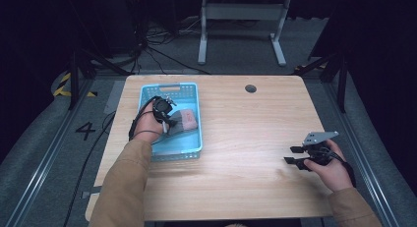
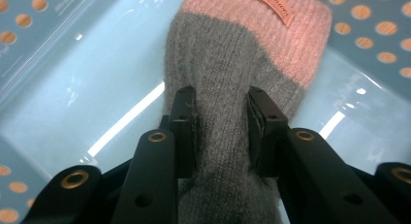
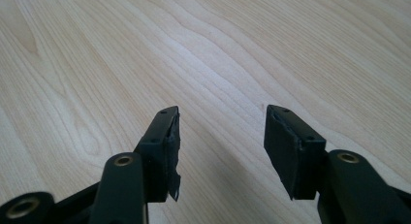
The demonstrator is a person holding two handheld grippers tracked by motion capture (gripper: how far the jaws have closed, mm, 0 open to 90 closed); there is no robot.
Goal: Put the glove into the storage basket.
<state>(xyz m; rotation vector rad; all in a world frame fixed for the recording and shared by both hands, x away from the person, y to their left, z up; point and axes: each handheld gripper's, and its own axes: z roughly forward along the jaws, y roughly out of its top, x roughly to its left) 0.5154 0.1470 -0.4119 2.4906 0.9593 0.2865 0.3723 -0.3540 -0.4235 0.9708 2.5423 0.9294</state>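
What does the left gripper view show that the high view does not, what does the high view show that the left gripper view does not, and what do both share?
Left gripper view alone: the small label stitched on the sock's pink cuff, and the pads pressing into the grey knit on both sides.

High view alone: the wooden table, the right gripper held open over bare wood, and the person's sleeves.

Both: the grey and pink sock lying in the blue basket, gripped by the left gripper.

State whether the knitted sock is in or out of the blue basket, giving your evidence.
In. The sock lies on the floor of the blue basket, its walls around it, with the left gripper pinching its grey part.
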